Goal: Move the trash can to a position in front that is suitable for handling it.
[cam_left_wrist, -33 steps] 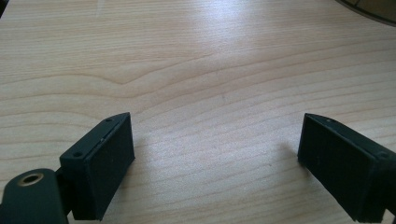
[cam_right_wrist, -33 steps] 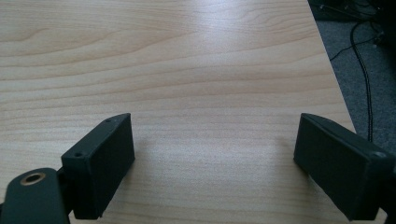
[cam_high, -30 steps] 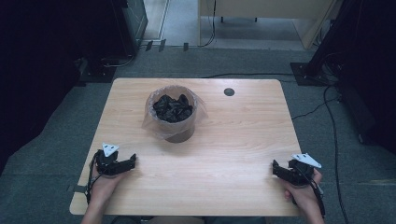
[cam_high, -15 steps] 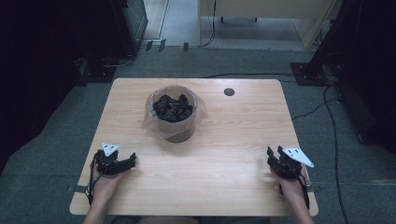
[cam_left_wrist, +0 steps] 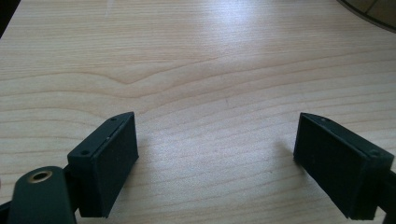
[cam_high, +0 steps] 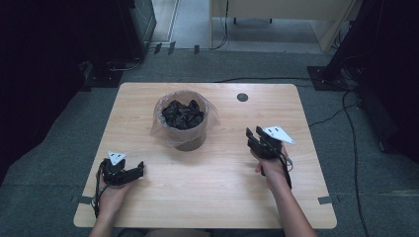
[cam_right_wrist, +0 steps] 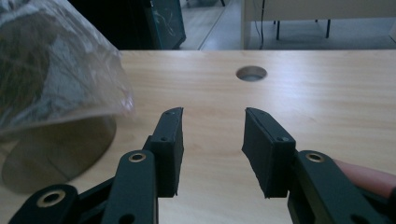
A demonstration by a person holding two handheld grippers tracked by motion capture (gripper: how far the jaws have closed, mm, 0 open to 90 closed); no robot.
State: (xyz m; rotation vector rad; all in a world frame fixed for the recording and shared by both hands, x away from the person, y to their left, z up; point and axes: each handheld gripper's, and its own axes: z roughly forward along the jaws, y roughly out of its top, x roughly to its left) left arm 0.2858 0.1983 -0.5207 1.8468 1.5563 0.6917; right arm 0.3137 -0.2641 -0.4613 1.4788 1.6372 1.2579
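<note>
Both grippers, left gripper and right gripper, flank the bin, apart.

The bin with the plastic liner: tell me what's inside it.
The bin holds a heap of crumpled dark pieces, piled near the rim inside the clear liner. What they are cannot be told, and anything beneath the top layer is covered.

Black fingers, brass rivets, grey triangular plates, trailing cables
</note>
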